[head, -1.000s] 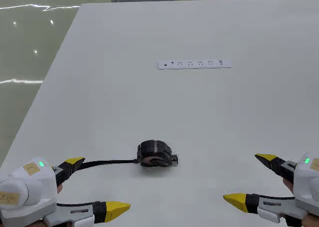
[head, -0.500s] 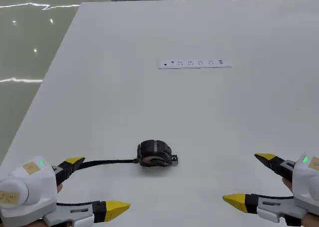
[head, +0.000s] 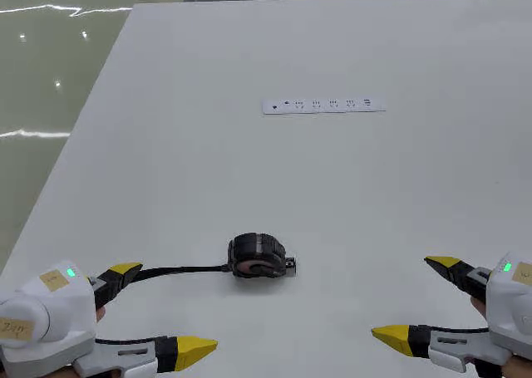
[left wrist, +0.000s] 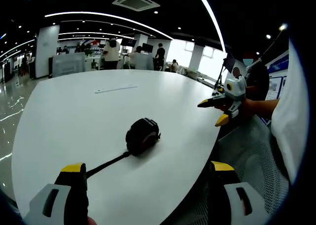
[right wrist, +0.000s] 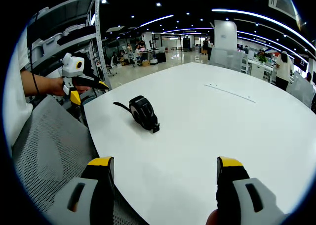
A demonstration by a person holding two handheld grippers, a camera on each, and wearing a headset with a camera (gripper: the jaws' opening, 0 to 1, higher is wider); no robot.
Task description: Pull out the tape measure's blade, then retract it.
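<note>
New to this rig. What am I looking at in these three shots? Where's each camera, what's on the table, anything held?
There is no robot here: a person holds a two-finger gripper in each hand. The head view comes from a headset camera looking down at the white table. In it the left gripper is at bottom left and the right gripper at bottom right. The two round pictures come from fisheye cameras riding on the grippers, each looking out along its own yellow-tipped fingers. On the table lie a black tape measure, blade in, with its strap trailing toward the left gripper, and farther off a white socket strip. Both grippers are open and hold nothing.
</note>
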